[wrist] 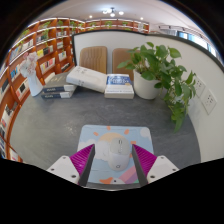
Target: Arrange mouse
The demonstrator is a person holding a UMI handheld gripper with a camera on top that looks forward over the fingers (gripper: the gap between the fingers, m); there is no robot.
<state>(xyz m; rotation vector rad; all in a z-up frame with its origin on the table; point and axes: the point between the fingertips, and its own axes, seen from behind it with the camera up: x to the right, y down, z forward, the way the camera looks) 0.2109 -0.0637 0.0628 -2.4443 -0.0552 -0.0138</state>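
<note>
Claw (113, 160) is spread wide, not gripping anything; its magenta pads (82, 157) sit at either side of a white mouse (118, 151), w/ a gap on each side. Mouse rests on a pastel-patterned mouse mat (112, 138) on the grey desk (60, 125), just ahead of and between the fingers. Beyond the mat, toward the back of the desk: a stack of books (60, 88), a flat white box (86, 78) leaning on it, and another book (119, 86) w/ a blue cover. To the right of those stands a white pot (146, 86) holding a leafy green plant (163, 68). Bookshelves (30, 55) along the left wall are packed w/ books; two chair backs (107, 59) behind the desk.
</note>
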